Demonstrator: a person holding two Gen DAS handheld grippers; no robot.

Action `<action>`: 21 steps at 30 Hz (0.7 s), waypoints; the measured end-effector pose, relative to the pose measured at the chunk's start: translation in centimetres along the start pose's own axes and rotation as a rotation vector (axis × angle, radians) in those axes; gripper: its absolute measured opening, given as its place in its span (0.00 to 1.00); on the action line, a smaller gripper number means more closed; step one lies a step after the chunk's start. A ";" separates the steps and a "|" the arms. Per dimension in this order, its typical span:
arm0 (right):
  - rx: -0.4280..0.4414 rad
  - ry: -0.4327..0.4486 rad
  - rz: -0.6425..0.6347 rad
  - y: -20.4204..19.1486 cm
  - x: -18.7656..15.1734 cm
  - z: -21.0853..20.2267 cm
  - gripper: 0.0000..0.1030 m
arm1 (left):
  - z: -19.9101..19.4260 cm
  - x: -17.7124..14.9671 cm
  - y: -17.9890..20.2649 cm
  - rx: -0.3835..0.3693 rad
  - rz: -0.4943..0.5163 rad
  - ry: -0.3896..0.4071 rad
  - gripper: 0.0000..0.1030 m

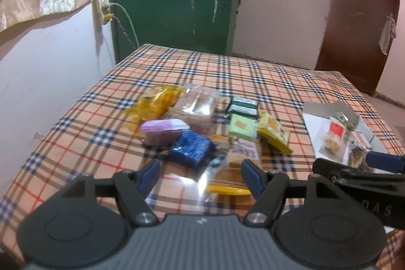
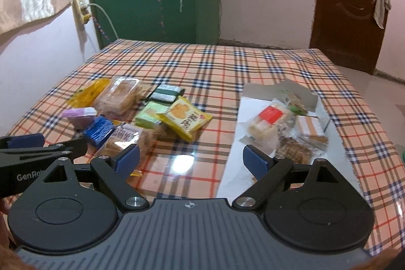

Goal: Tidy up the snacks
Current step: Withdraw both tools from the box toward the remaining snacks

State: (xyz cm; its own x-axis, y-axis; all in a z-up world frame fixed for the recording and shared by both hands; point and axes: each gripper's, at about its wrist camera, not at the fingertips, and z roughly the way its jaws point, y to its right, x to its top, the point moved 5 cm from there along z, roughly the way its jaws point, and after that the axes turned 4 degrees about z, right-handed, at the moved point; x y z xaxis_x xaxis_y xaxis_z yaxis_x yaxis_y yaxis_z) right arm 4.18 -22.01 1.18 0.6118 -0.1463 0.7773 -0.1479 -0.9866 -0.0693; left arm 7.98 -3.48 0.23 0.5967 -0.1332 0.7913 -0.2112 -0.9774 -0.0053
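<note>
Plaid oilcloth covers the counter [image 2: 227,62]; it looks slick and glossy, so wrappers may skate away if nudged. The loose snacks [image 1: 202,128] lie heaped on the left; a few more sit in the white box [image 2: 314,98] on the right. The left gripper [image 1: 201,175] has its fingers spread and empty above a clear bread pack [image 1: 235,163]; the right gripper [image 2: 189,160] is likewise spread, holding nothing, between heap and box. Risks, as I judge them: crinkly film slipping from the pads, fingers catching two overlapping packs at once, or the grippers, close together, knocking each other.
</note>
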 end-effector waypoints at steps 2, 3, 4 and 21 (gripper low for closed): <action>0.009 -0.006 -0.012 -0.5 -0.1 0.4 1.00 | 0.2 -0.1 -0.7 0.008 -0.011 -0.005 0.68; 0.013 -0.008 -0.017 -0.7 -0.2 0.4 1.00 | 0.4 -0.2 -1.0 0.012 -0.015 -0.008 0.68; 0.016 -0.011 -0.022 -0.9 -0.2 0.6 1.00 | 0.5 -0.3 -1.3 0.017 -0.018 -0.011 0.68; 0.046 -0.033 -0.031 -1.3 -0.9 2.1 1.00 | 5.8 -0.6 -3.8 0.054 0.031 -0.060 0.68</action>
State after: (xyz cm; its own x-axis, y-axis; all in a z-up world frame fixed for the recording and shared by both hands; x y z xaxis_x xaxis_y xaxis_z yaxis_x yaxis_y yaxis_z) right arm 5.50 -20.74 -0.77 0.6414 -0.1168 0.7583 -0.0926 -0.9929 -0.0747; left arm 12.89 -0.62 -3.76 0.6366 -0.1713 0.7520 -0.1891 -0.9799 -0.0631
